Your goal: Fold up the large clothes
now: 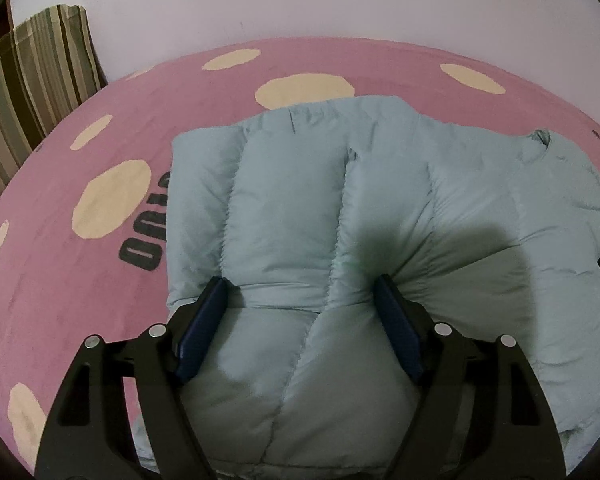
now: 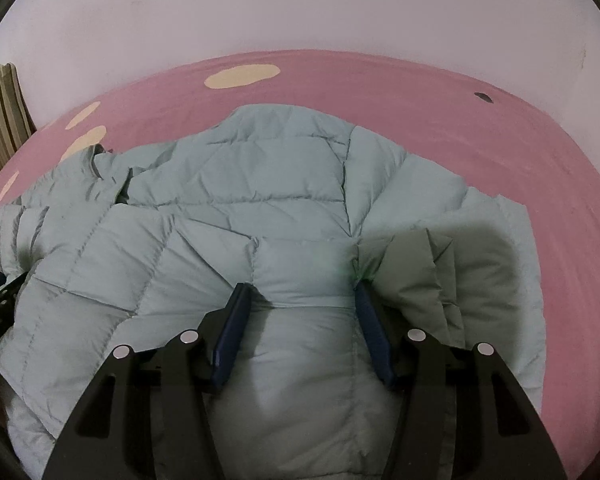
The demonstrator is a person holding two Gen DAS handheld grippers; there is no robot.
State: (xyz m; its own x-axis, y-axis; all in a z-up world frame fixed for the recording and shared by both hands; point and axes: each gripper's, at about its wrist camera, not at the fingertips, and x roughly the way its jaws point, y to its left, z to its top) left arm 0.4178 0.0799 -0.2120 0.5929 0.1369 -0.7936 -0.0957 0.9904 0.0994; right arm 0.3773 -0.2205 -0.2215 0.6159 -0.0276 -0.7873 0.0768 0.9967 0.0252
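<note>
Working over a pale blue puffer jacket (image 1: 300,208) spread on a pink bed cover (image 1: 80,300) with cream spots; a striped cushion (image 1: 32,92) leans at the wall on the left.

Left gripper (image 1: 302,292): we see its fingers wide apart, straddling a puffy quilted panel near the jacket's left edge. The padding bulges up between the pads and touches or nearly touches both, but we cannot call it a firm clamp.

Right gripper (image 2: 302,296): fingers apart, narrower than the left, with a fat roll of padding between them. Whether the pads press on it we cannot tell for certain; the cloth looks loose, not pinched.

Jacket position: lies across the middle of the bed, partly gathered, one flap folded over on the right side in the right wrist view, collar region rumpled toward the far left there.

Risks as we judge them:
- Slick shell plus springy fill: a bite on the top layer alone could slip out once lifted.
- Uneven grips left and right would skew the fold line.
- Trapped air may make any fold spring open again.
- Dragging could pull the bed cover into wrinkles beneath.
</note>
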